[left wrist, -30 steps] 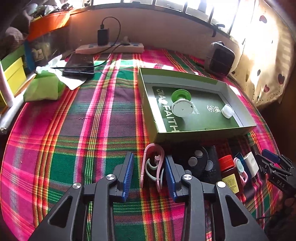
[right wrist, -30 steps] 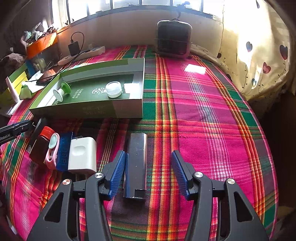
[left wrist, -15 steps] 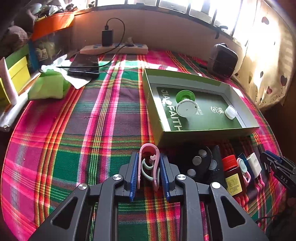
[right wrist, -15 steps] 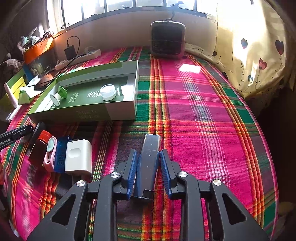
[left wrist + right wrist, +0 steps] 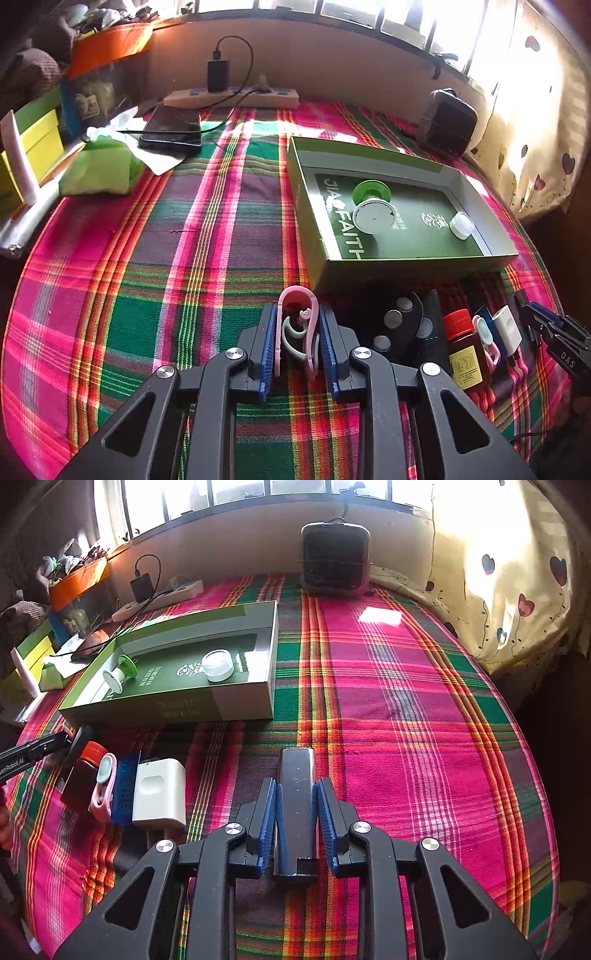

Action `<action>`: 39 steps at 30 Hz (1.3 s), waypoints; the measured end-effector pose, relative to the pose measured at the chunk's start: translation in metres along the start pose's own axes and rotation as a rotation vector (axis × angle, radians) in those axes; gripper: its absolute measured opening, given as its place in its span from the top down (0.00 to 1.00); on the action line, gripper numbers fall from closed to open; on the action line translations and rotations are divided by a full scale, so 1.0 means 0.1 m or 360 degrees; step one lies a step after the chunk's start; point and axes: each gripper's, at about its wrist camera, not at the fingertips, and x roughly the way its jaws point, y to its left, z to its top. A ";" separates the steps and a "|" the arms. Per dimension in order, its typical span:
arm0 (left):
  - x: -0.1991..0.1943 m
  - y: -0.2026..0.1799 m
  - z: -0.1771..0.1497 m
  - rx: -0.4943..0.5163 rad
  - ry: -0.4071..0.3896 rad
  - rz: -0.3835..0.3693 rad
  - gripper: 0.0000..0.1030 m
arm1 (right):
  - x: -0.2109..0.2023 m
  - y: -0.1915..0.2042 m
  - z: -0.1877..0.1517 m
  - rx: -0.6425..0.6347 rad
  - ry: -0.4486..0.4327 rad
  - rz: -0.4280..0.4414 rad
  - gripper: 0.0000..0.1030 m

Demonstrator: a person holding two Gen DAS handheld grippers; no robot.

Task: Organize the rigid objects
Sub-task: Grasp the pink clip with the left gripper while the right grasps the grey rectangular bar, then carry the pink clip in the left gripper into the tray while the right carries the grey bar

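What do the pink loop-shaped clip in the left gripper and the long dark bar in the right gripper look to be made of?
Pink loop-shaped clip: likely moulded plastic, smooth and matte, judging by thin curved loops in uniform pastel colour. Long dark bar: possibly metal or glossy hard plastic; its flat face reflects window light, with crisp straight edges. Both look rigid.

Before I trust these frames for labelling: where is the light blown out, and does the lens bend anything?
Left wrist view: windows and curtain at the upper right are washed out white, and the green box edges bow with fisheye curvature. Right wrist view: glare on the curtain and a bright sun patch on the plaid cloth; corners are vignetted black. Near objects are sharp in both.
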 end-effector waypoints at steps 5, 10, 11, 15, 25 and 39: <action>-0.04 -0.01 0.00 -0.0009 -0.0012 -0.0003 0.79 | -0.04 0.01 0.00 -0.0011 -0.0027 0.0010 0.77; -0.12 -0.02 0.03 -0.0010 -0.0041 -0.0006 0.79 | -0.09 0.00 0.02 -0.0008 -0.0048 0.0018 0.77; -0.14 -0.02 0.04 -0.0008 -0.0048 -0.0008 0.79 | -0.10 0.00 0.03 -0.0010 -0.0054 0.0019 0.77; -0.20 -0.04 0.08 -0.0001 -0.0069 -0.0018 0.79 | -0.16 -0.01 0.07 -0.0009 -0.0078 0.0032 0.77; -0.32 -0.13 0.33 0.0041 -0.0113 -0.0063 0.79 | -0.26 0.02 0.31 -0.0052 -0.0129 0.0087 0.77; -0.07 -0.27 0.80 0.0072 -0.0089 -0.0172 0.79 | -0.11 0.23 0.81 -0.0140 -0.0134 0.0223 0.77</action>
